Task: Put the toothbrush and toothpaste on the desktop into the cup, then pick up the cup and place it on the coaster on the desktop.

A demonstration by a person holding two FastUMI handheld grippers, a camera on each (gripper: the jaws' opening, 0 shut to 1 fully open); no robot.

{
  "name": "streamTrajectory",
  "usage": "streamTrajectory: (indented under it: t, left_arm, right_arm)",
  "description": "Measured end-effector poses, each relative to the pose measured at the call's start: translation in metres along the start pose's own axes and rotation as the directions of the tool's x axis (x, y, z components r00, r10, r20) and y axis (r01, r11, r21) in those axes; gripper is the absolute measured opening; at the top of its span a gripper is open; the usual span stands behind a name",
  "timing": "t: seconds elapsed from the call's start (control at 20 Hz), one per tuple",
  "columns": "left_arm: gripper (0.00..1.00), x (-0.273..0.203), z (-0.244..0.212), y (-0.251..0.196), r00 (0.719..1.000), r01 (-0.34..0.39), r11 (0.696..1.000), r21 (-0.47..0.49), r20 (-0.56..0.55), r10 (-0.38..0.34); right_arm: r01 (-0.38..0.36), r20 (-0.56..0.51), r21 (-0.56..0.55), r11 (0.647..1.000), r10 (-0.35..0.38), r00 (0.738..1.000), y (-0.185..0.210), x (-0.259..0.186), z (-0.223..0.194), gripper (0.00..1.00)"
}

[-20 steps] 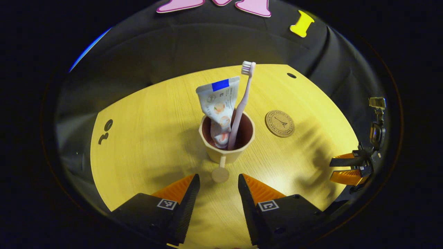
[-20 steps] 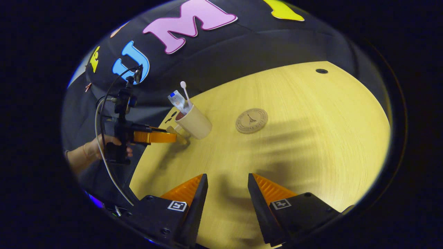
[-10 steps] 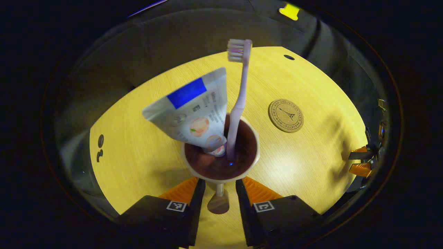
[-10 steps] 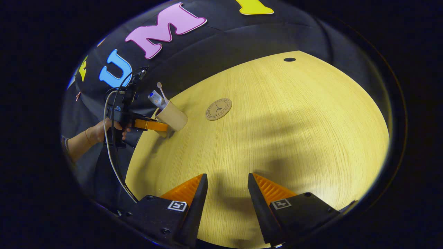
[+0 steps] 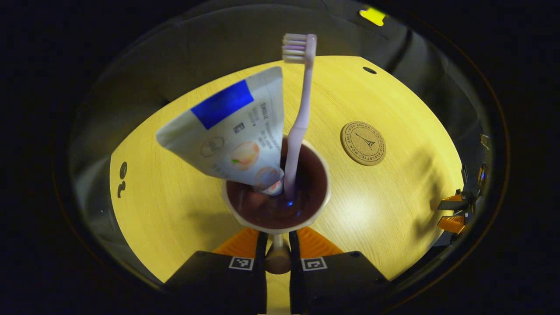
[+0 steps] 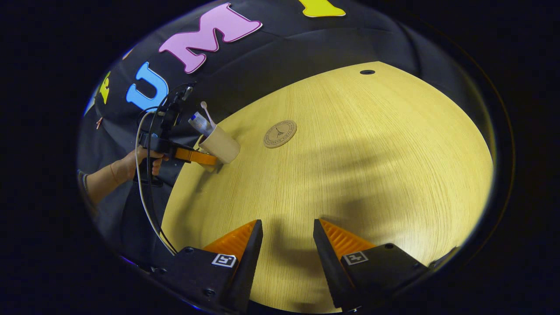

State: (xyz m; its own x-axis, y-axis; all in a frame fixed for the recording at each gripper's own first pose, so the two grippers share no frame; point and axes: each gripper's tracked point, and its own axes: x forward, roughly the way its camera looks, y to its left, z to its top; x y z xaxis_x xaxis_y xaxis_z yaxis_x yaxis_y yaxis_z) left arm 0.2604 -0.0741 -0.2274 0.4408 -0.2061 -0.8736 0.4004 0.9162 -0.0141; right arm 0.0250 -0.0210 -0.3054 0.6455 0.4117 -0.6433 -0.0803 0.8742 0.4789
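Since 1 second ago the left gripper point(image 5: 277, 258) has closed narrow on the cup point(image 5: 276, 227) handle, lower centre; the coaster point(image 5: 363, 143) lies up-right of it. The right gripper point(image 6: 288, 245) waits wide, far off.

Right gripper point(image 6: 288, 245) hangs over the near part of the desktop point(image 6: 372, 175), jaws apart, nothing between them. Landmark is the coaster point(image 6: 280, 134): the cup point(image 6: 221, 144) stands left of it, near the desktop's left edge, toothbrush point(image 6: 205, 113) and toothpaste point(image 6: 199, 123) sticking up out of it. Left gripper point(image 6: 205, 158) sits at the cup's side away from the coaster, held by a hand point(image 6: 142, 157); its grip can't be judged from here. Coaster is bare.
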Motion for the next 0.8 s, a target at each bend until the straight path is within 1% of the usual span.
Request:
streamTrajectory:
  t: [0.2, 0.3, 0.35, 0.4, 0.45, 0.55, 0.7, 0.75, 0.8]
  left_arm:
    - [0.25, -0.007, 0.004, 0.007, 0.999, -0.028, 0.999, -0.023, 0.040, 0.029]
    - [0.25, -0.015, 0.008, 0.008, 0.998, -0.041, 0.999, -0.004, 0.054, 0.041]
    - [0.25, -0.019, 0.011, 0.005, 0.997, -0.039, 0.999, 0.008, 0.060, 0.038]
    - [0.20, -0.022, 0.015, 0.001, 0.998, -0.031, 0.999, 0.021, 0.063, 0.030]
    - [0.25, -0.026, 0.019, -0.005, 0.997, -0.023, 0.999, 0.035, 0.068, 0.020]
    - [0.25, -0.028, 0.028, -0.020, 0.997, -0.007, 0.998, 0.066, 0.075, 0.002]
    - [0.24, -0.026, 0.045, -0.044, 0.997, 0.008, 0.993, 0.115, 0.081, -0.018]
    - [0.20, -0.024, 0.050, -0.052, 0.996, 0.016, 0.992, 0.129, 0.081, -0.027]
    - [0.20, -0.022, 0.054, -0.060, 0.996, 0.023, 0.990, 0.141, 0.080, -0.035]
  right_arm:
    - [0.007, 0.010, 0.011, 1.000, -0.007, 1.000, -0.002, -0.002, 0.003, 0.73]
    - [0.008, 0.016, 0.016, 1.000, -0.008, 1.000, -0.003, -0.002, 0.004, 0.73]
    - [0.008, 0.019, 0.016, 1.000, -0.008, 1.000, -0.004, -0.003, 0.005, 0.72]
    - [0.009, 0.020, 0.016, 1.000, -0.010, 1.000, -0.005, -0.004, 0.006, 0.72]
    - [0.011, 0.022, 0.017, 1.000, -0.011, 1.000, -0.005, -0.005, 0.006, 0.72]
    - [0.013, 0.027, 0.018, 1.000, -0.014, 1.000, -0.007, -0.007, 0.007, 0.72]
    - [0.017, 0.032, 0.020, 1.000, -0.017, 0.999, -0.010, -0.013, 0.007, 0.72]
    - [0.019, 0.034, 0.023, 1.000, -0.020, 0.999, -0.011, -0.015, 0.007, 0.72]
    - [0.022, 0.037, 0.027, 0.999, -0.023, 0.999, -0.013, -0.017, 0.007, 0.72]
